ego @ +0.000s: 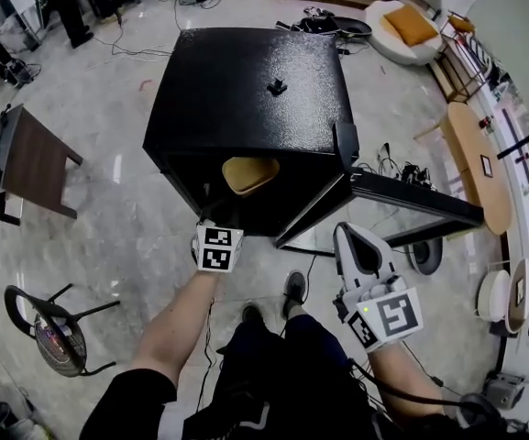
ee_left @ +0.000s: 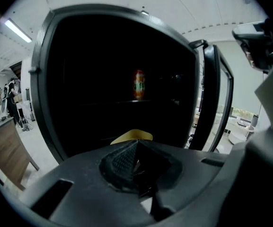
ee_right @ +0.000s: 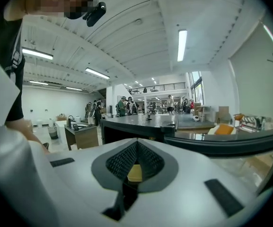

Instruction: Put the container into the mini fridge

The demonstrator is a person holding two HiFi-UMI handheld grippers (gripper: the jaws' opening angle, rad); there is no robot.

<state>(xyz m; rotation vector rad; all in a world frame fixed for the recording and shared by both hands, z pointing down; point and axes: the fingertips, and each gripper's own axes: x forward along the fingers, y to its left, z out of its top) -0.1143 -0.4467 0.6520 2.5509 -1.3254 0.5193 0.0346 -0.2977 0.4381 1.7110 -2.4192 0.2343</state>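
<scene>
The black mini fridge (ego: 246, 90) stands on the floor with its door (ego: 411, 200) swung open to the right. A tan container (ego: 250, 174) hangs at the upper front of the opening. My left gripper (ego: 223, 211) reaches up to its near edge and is shut on it. In the left gripper view the container (ee_left: 132, 136) peeks out just past the closed left gripper (ee_left: 135, 148), facing the dark fridge interior (ee_left: 103, 79). An orange can (ee_left: 139, 84) stands on a shelf deep inside. My white right gripper (ego: 347, 232) is shut and holds nothing, low beside the open door; the right gripper (ee_right: 136, 148) looks across the fridge top.
A small black object (ego: 277, 87) lies on the fridge top. A brown side table (ego: 26, 168) and a black chair (ego: 53, 324) are to the left. Cables (ego: 402, 168) and a round wooden table (ego: 475, 159) are to the right. People stand far back.
</scene>
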